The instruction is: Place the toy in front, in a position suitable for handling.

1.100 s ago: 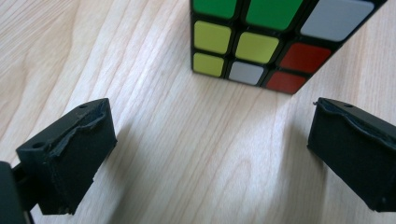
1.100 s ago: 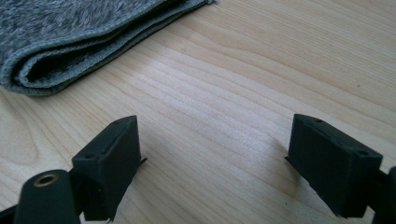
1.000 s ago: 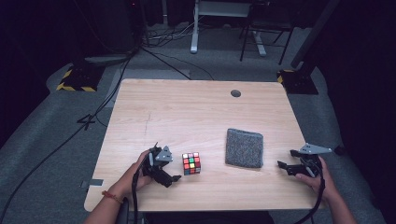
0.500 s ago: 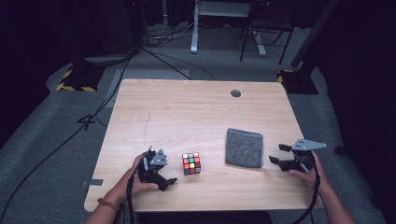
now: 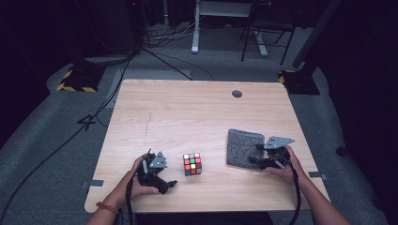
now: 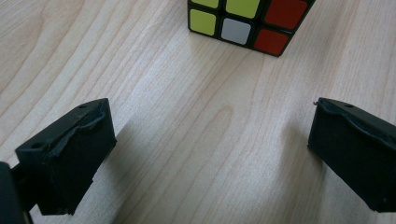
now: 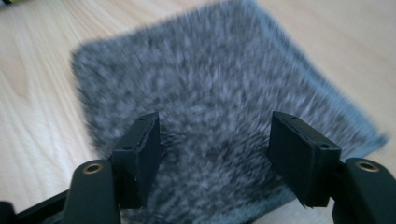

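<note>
Nearest me, my left gripper point(image 5: 162, 180) rests low on the bench point(image 5: 187, 112), and it has hardly shifted over the last second. Its fingers point(image 6: 70, 154) stand wide apart with only bare wood between them. The puzzle cube point(image 5: 192, 164) sits just beyond their tips, untouched.

My right gripper point(image 5: 257, 153) is what changed. A second ago it hung out past the bench's right edge; now I have brought it in across the bench, so that its fingers point(image 7: 140, 154) reach over the near right corner of the grey felt pad point(image 5: 244, 147). They have just been closing from full spread, yet there is still a clear gap between them. The pad lies flat under them and I see nothing pinched.

I judge this as the approach to a grasp on the pad's edge, with the cube waiting for the left gripper. Farther off, the bench carries just a small dark grommet point(image 5: 237, 93).
</note>
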Demonstrator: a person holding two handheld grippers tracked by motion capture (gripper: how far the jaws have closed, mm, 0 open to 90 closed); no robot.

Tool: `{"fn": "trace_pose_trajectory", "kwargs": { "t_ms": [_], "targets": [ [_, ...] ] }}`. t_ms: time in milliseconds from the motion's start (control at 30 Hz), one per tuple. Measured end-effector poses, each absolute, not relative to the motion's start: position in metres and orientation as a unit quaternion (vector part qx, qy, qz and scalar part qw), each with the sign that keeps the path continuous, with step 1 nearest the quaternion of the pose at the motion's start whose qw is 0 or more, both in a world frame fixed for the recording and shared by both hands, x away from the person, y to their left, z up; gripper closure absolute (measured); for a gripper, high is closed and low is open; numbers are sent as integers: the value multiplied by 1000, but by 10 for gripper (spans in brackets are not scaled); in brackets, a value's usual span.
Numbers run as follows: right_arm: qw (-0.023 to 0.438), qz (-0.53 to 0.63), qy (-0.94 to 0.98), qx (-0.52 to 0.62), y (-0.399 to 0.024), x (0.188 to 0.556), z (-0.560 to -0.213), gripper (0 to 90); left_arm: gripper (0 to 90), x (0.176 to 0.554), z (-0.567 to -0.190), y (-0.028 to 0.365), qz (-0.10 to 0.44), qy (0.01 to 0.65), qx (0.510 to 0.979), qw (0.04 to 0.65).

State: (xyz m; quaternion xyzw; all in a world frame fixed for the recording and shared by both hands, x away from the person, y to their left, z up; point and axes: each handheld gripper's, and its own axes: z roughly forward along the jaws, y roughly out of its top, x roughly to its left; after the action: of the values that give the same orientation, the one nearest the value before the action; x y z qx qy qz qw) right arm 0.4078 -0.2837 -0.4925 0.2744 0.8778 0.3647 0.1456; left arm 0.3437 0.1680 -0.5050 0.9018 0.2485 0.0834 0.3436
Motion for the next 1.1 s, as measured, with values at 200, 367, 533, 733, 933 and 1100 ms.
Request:
{"fn": "trace_pose_trajectory", "kwargs": {
  "t_ms": [200,367,533,733,933,1100],
  "targets": [
    [126,374,873,286,-289,407,-497,341,1,345,-505,161,87,258,900,341],
    [119,371,878,279,-291,401,-496,341,1,347,-505,153,87,258,900,341],
    [110,370,884,263,-297,390,-496,341,5,356,-501,134,74,228,914,327],
    [107,372,886,254,-300,384,-496,341,35,362,-501,118,65,205,917,336],
    [107,374,885,255,-300,384,-496,341,152,364,-499,117,63,204,914,346],
    [107,374,885,257,-300,384,-496,341,156,366,-495,113,62,185,912,361]
  ]
}}
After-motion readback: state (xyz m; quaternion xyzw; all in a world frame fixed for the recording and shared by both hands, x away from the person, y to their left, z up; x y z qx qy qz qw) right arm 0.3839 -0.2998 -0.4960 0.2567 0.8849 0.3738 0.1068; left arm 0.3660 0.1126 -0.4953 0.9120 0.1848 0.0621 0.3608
